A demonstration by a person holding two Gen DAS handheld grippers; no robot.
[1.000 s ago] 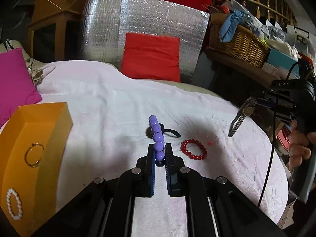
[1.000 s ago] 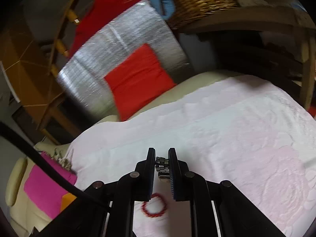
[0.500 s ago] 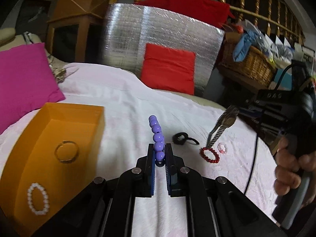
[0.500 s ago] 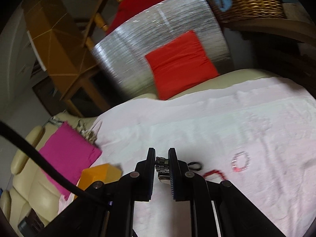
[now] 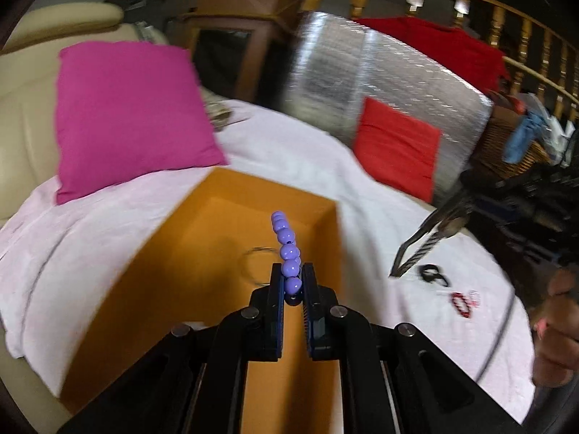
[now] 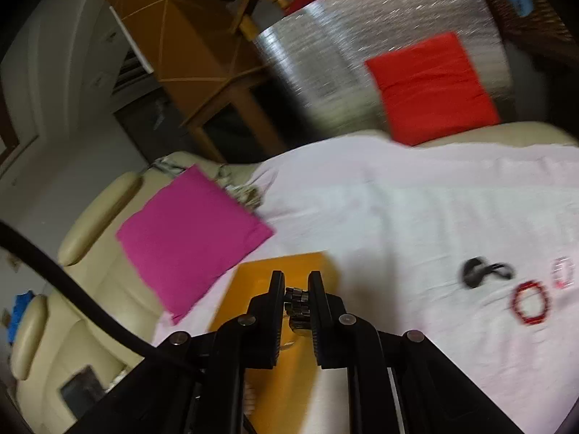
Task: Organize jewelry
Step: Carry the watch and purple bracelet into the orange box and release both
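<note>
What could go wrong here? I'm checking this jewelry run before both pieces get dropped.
The left claw pinches the purple bead bracelet by only its lowest beads; it could slip out early. Both claws converge on the orange box, so the right claw, holding the metal watch band, might collide with it.

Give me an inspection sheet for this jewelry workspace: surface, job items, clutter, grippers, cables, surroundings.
Surface: white cloth cover, wrinkled.
Job's things: open orange cardboard box holding a thin metal ring; purple bead bracelet; silver metal link watch band; red bead bracelet, pale pink bracelet and black hair tie lying on the cloth.
Clutter: nothing seen.
Grippers: left gripper shut on the purple beads above the box; right gripper shut on the watch band.
Cables: black cable at the right gripper.
Surroundings: magenta cushion, red cushion, silver foil panel, wicker basket.
</note>
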